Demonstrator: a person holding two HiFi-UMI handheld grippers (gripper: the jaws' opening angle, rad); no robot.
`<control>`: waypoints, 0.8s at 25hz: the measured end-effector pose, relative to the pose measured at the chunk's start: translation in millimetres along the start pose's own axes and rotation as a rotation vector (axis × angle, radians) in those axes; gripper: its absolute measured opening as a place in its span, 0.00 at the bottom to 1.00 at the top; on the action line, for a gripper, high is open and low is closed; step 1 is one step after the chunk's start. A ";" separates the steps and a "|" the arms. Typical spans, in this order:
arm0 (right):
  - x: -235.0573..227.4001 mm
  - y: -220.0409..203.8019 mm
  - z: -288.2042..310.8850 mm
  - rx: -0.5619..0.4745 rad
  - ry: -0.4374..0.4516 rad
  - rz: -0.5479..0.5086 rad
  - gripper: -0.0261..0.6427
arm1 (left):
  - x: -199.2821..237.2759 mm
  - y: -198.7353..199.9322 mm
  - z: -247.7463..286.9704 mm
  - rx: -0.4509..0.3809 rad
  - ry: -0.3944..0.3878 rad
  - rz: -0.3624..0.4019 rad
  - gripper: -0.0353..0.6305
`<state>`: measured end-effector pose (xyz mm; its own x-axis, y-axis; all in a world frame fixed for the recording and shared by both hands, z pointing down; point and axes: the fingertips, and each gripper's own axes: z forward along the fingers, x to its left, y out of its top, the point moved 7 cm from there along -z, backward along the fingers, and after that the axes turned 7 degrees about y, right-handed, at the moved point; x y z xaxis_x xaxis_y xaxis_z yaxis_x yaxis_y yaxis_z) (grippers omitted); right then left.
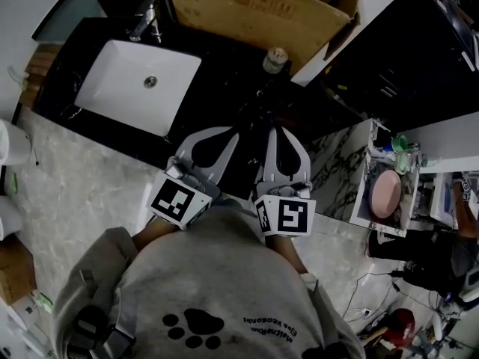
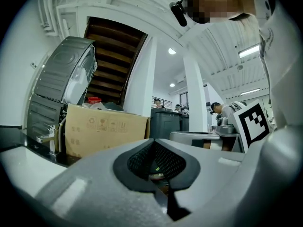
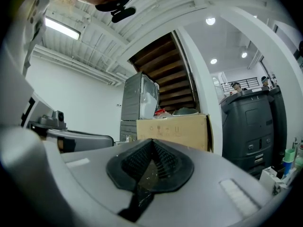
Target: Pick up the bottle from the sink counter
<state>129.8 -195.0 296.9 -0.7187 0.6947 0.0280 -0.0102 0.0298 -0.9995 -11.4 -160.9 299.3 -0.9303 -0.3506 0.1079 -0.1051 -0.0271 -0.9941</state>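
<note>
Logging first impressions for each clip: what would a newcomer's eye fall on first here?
The white sink, bright against the black counter at upper left of the head view. Then the left gripper and right gripper at centre, fingers together, empty, pointing toward a small bottle beside a cardboard box.

Head cam: steeply down over counter (image 1: 224,73). Gripper cams: low, level, facing forward; both see the box (image 2: 104,131) (image 3: 173,129).

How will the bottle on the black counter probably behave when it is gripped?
The bottle stands upright and looks narrow, so a sideways push may tip it. Its round shape would probably roll once fallen. Its weight cannot be judged.
</note>
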 end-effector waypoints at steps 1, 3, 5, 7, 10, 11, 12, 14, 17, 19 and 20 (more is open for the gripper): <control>-1.5 -0.4 1.2 0.001 0.004 0.002 0.04 | 1.1 0.1 0.6 0.001 0.010 -0.003 0.06; -4.7 -1.0 4.4 0.001 0.008 0.004 0.04 | 3.5 -0.6 2.6 0.006 0.025 -0.004 0.06; -7.7 -0.5 7.9 -0.006 0.005 -0.012 0.04 | 5.6 -2.2 5.7 0.011 0.030 0.002 0.06; -9.8 2.4 11.1 -0.020 -0.003 -0.052 0.04 | 8.0 -3.3 10.3 0.015 0.020 0.017 0.06; -13.3 4.7 19.9 -0.017 -0.010 -0.085 0.04 | 14.5 -3.7 19.9 0.022 0.000 0.010 0.06; -15.2 4.3 23.6 -0.010 -0.012 -0.088 0.04 | 16.9 -3.8 24.3 0.024 -0.008 0.002 0.06; -17.4 3.7 27.5 -0.002 -0.016 -0.091 0.04 | 19.2 -4.0 29.2 0.025 -0.016 -0.002 0.06; -21.9 3.1 35.4 0.006 -0.027 -0.085 0.04 | 23.5 -3.8 39.4 0.027 -0.038 0.007 0.06; -28.0 -2.5 46.4 0.032 -0.042 -0.063 0.04 | 29.6 -5.9 53.3 0.029 -0.072 0.024 0.06; -32.6 -8.3 53.0 0.058 -0.050 -0.059 0.04 | 33.9 -8.5 62.5 0.033 -0.091 0.019 0.06; -33.9 -8.4 58.1 0.050 -0.055 -0.053 0.04 | 36.2 -9.7 67.0 0.033 -0.100 0.021 0.06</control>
<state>113.9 -260.6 303.6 -0.7535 0.6524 0.0815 -0.0827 0.0289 -0.9962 -20.5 -236.0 312.2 -0.8922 -0.4432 0.0871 -0.0730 -0.0489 -0.9961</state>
